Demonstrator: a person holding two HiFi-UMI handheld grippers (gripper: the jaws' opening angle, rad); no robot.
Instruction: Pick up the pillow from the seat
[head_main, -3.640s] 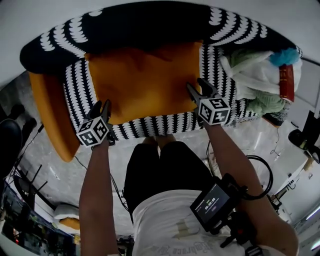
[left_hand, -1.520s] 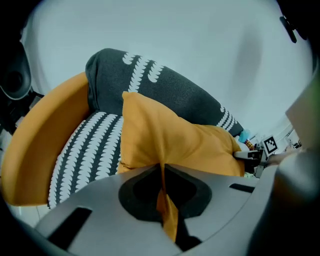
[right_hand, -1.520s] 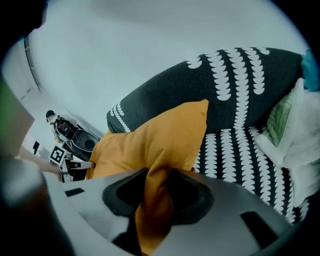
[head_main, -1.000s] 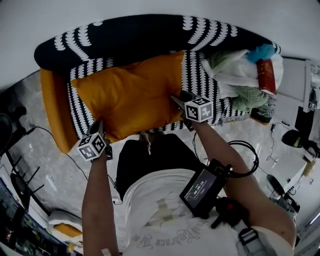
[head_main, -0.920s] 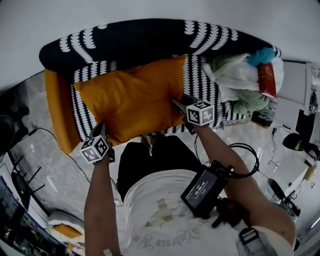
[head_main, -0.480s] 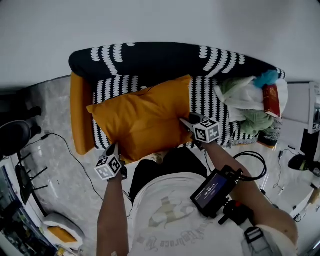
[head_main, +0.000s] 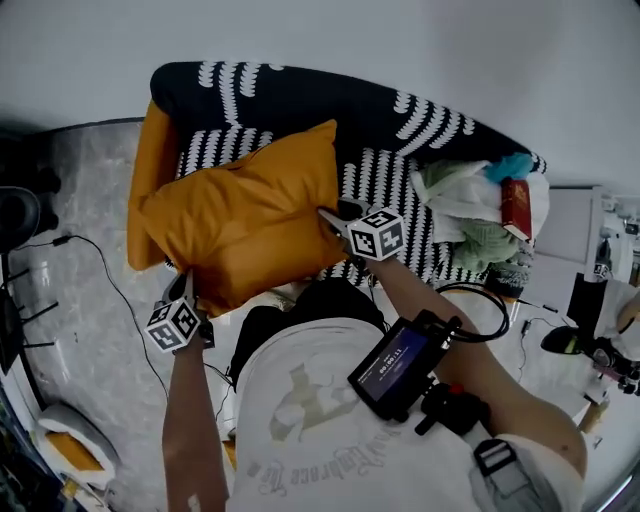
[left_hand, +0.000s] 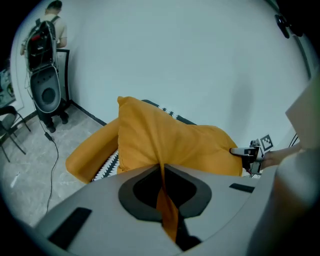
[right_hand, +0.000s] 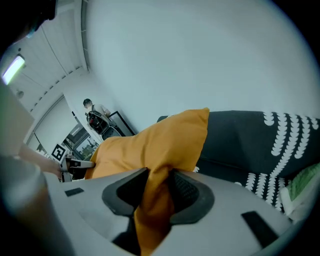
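Two grippers are clamped on the orange square fabric pillow (head_main: 240, 225). The left gripper (head_main: 187, 288) is closed on a thin fold at its lower-left corner. The right gripper (head_main: 328, 216) pinches a thicker bunch at its right edge. Pillow hangs centre-left of frame, apparently clear of the black-and-white patterned sofa seat (head_main: 400, 180). Risk: thin left fold slips out; pillow swings down.

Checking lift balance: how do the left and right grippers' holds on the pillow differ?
The left gripper pinches a thin fold of the pillow, jaws nearly together; the right gripper bites a thicker bunch, jaws wider apart. Left grips a corner, right an edge. Both are shut on fabric.
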